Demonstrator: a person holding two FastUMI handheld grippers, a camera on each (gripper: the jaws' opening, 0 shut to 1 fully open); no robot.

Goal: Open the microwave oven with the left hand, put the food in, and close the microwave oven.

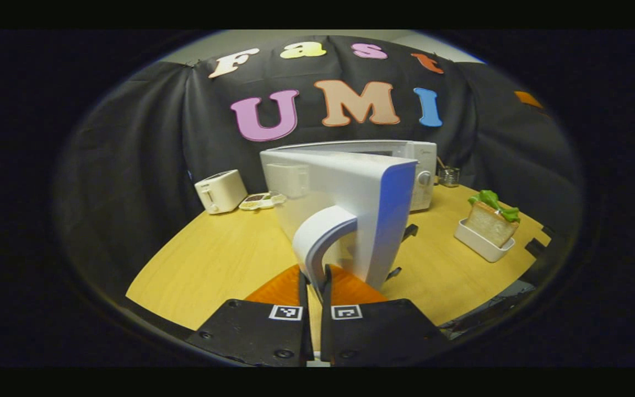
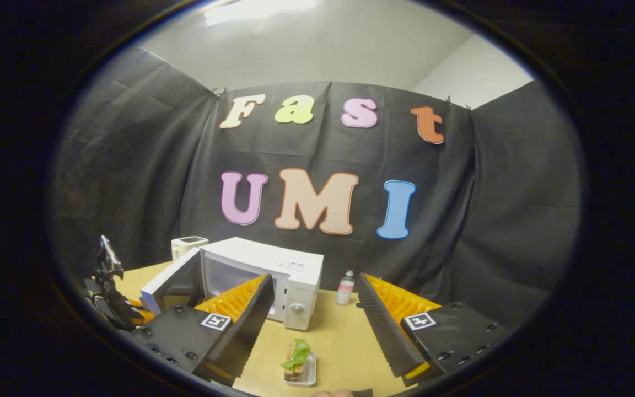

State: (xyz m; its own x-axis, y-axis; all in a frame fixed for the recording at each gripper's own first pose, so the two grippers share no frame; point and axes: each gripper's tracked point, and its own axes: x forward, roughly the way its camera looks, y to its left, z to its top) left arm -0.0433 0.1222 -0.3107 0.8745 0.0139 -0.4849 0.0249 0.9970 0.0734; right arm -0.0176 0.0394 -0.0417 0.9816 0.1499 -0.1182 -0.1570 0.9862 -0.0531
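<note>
Black cloth backs a pale wooden table [image 2: 345, 336]. Going left to right: a white toaster [image 1: 220, 191] stands at the far left. The white microwave oven [image 2: 273, 275] has its door [image 1: 350, 204] swung open toward the near side. The left gripper [image 1: 313, 284] is pinched shut around the door's curved grey handle [image 1: 317, 237]. The right gripper [image 2: 312, 325] hangs wide open, holding nothing. The sandwich with green lettuce in a small white tray [image 2: 298, 361] lies just below and between the right gripper's fingers, right of the open cavity, so I judge the right hand nearer the food.
</note>
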